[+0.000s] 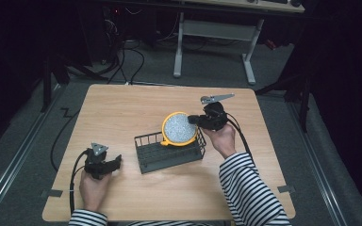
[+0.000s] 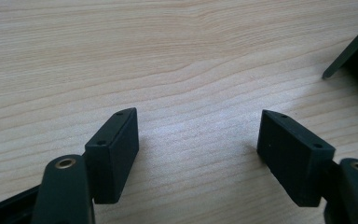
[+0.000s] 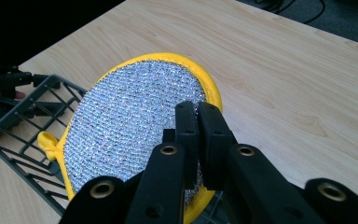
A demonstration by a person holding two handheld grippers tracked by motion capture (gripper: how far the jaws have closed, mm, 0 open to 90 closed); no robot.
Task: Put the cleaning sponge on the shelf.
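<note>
Gripping the edge of a round yellow-rimmed scrubber (image 1: 178, 129) between jaws clamped tight together, the right gripper (image 1: 192, 119) holds the silvery pad tilted over the right end of a dark wire rack (image 1: 146, 157) at the middle of the wooden table (image 1: 122, 103); in the right gripper view the scrubber (image 3: 135, 126) fills the space ahead of that gripper (image 3: 197, 114), its yellow loop hanging just above the rack (image 3: 18, 135). Near the table's front left, the left gripper (image 1: 118, 161) rests in a hand (image 1: 93, 188) just left of the rack, its jaws standing wide apart over bare wood with nothing between them, as the left gripper view (image 2: 198, 140) shows.
</note>
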